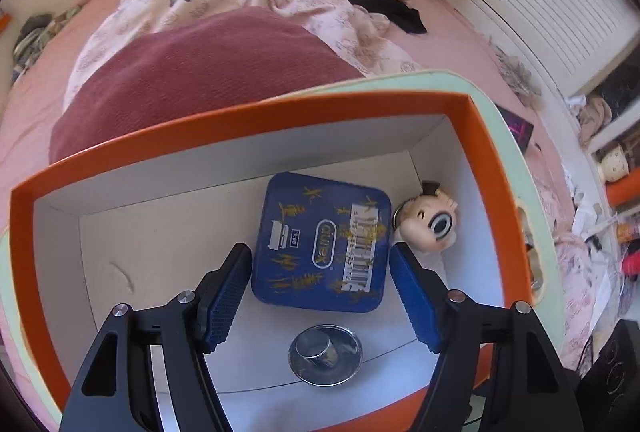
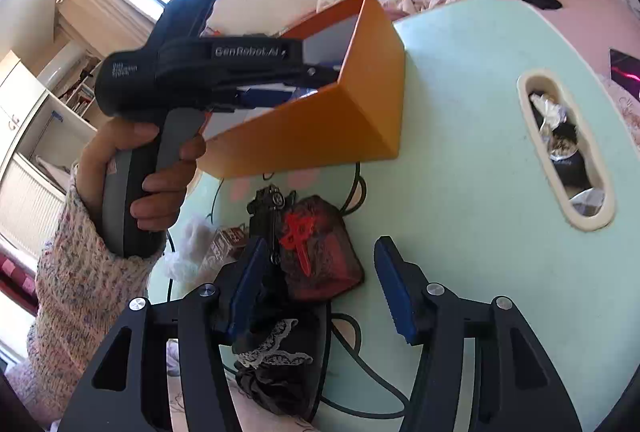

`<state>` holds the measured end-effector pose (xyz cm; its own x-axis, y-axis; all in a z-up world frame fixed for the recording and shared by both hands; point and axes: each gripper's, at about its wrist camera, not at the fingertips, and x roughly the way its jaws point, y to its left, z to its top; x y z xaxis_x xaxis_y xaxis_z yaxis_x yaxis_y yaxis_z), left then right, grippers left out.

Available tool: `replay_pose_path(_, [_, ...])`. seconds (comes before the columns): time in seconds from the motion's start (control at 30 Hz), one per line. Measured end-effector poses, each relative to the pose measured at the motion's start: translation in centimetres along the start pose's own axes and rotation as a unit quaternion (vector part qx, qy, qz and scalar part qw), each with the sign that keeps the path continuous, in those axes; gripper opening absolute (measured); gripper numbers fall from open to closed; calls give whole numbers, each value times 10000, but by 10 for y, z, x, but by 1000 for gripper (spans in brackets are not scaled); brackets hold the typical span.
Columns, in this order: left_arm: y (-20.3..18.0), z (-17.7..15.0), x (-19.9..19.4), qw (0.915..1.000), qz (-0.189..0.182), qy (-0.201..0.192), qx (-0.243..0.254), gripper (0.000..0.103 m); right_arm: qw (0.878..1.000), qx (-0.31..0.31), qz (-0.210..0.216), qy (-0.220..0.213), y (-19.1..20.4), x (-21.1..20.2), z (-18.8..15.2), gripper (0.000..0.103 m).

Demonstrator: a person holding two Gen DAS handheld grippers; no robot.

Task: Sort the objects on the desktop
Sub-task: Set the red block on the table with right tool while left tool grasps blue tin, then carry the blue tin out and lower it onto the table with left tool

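An orange box (image 1: 248, 119) with a white inside stands on the pale green table (image 2: 460, 135). In it lie a blue square tin (image 1: 320, 244), a cartoon head figure (image 1: 430, 222) and a round metal dish (image 1: 326, 354). My left gripper (image 1: 320, 296) is open inside the box, its blue pads either side of the tin's near end, not touching it. In the right wrist view the box (image 2: 320, 119) stands at the back with the left gripper reaching into it. My right gripper (image 2: 320, 284) is open above a dark red pouch (image 2: 320, 252) with a red charm and a black toy car (image 2: 272, 207).
A slot-shaped opening (image 2: 564, 151) in the table holds scraps at the right. Black lace fabric (image 2: 276, 364), a white tissue (image 2: 192, 244) and a black cable (image 2: 360, 352) lie near the table's front edge. A bed with pink bedding (image 1: 224, 19) lies beyond the table.
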<state>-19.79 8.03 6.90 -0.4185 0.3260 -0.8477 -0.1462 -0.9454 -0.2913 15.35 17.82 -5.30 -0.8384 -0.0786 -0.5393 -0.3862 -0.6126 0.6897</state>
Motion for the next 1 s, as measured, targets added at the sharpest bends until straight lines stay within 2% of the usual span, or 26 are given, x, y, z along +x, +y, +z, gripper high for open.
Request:
replay_pose_path(0.07, [-6,-3,2,9990,303,-126,287,67,10000,-33,-19,21,2,-2,-6,57])
replay_pose_path(0.13, [-4,-5,2,9969,671,-151,373,67,10000,-52,-45,17,1,-7,-11,57])
replay_pose_path(0.23, [10,-6,-1,9979,581,-201,200,66,10000,-3,-44,-11,-7,-9,-10,57])
replay_pose_path(0.3, [21,-11,-7,9988,382,-291,76,66,10000,33,-41,-53,-13,-11,-9,57])
replay_pose_path(0.4, [38,-21,-36,9972,189,-718,-131,66,9999,23,-89,-135,-15,-20,-6,57])
replay_pose_path(0.47, [49,-36,-67,9936,-76,-1090,-286,66,9995,-90,-220,-188,-17,-24,3,57])
replay_pose_path(0.57, [56,-66,-107,9887,-64,-1465,-322,66,9959,-527,-682,-290,-1,-35,33,57])
replay_pose_path(0.67, [63,-97,-134,9848,23,-1688,-401,66,9840,-1129,-1362,-231,31,-37,72,57])
replay_pose_path(0.73, [71,-115,-149,9804,-140,-1865,-614,66,9728,-1508,-1745,-222,52,-34,101,57])
replay_pose_path(0.8, [78,-134,-165,9742,-463,-2073,-760,66,9647,-1724,-1992,-24,62,-8,140,57])
replay_pose_path(0.87, [81,-152,-172,9709,-656,-2140,-857,66,9591,-1843,-2075,559,67,20,166,57])
replay_pose_path(0.93, [79,-166,-165,9734,-551,-2056,-851,66,9555,-1969,-1927,1056,71,39,174,57])
replay_pose_path(0.97, [78,-174,-155,9754,-439,-1980,-862,66,9492,-2124,-1925,1302,77,49,174,57])
replay_pose_path(1.0, [79,-182,-145,9765,-373,-1917,-909,66,9313,-2462,-2116,1649,82,67,172,57])
